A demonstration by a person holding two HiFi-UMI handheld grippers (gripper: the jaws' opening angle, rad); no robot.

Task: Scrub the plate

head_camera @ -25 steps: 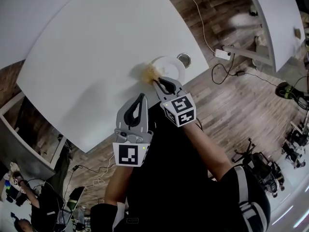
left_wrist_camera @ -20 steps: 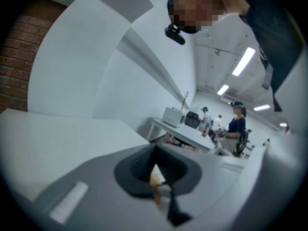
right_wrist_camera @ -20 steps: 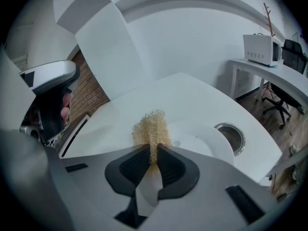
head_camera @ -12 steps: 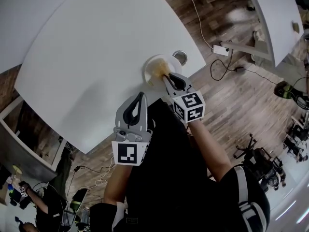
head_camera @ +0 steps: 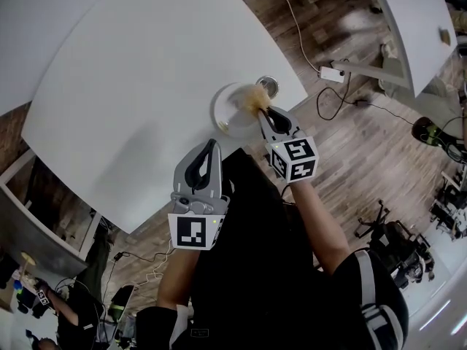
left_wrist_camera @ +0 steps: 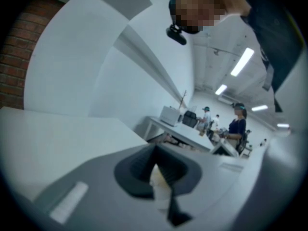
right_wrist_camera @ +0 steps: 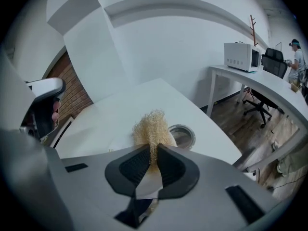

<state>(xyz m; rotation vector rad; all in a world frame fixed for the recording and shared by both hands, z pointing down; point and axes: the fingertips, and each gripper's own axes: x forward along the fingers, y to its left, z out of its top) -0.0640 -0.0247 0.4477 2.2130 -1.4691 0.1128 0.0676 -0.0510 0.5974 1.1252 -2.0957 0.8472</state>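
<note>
A white plate (head_camera: pixel 228 114) lies on the white table (head_camera: pixel 131 79), close to its near edge. My right gripper (head_camera: pixel 263 112) is shut on a tan fibre scrubber (head_camera: pixel 252 96) and presses it on the plate's far right part. In the right gripper view the scrubber (right_wrist_camera: pixel 152 127) sticks out beyond the closed right gripper (right_wrist_camera: pixel 154 150). My left gripper (head_camera: pixel 212 146) is shut and empty. It hangs over the table's near edge, left of the plate and apart from it. In the left gripper view the left gripper (left_wrist_camera: pixel 155 150) points up at the room.
A round metal cable grommet (head_camera: pixel 267 86) sits in the table just beyond the plate, also the grommet (right_wrist_camera: pixel 181 135) right of the scrubber. A power strip (head_camera: pixel 332 74) with cables lies on the wood floor. Another white table (head_camera: pixel 412 20) stands at the right.
My right gripper has swept the scrubber across the plate from its left rim to its far right side. The left gripper has stayed where it was.
</note>
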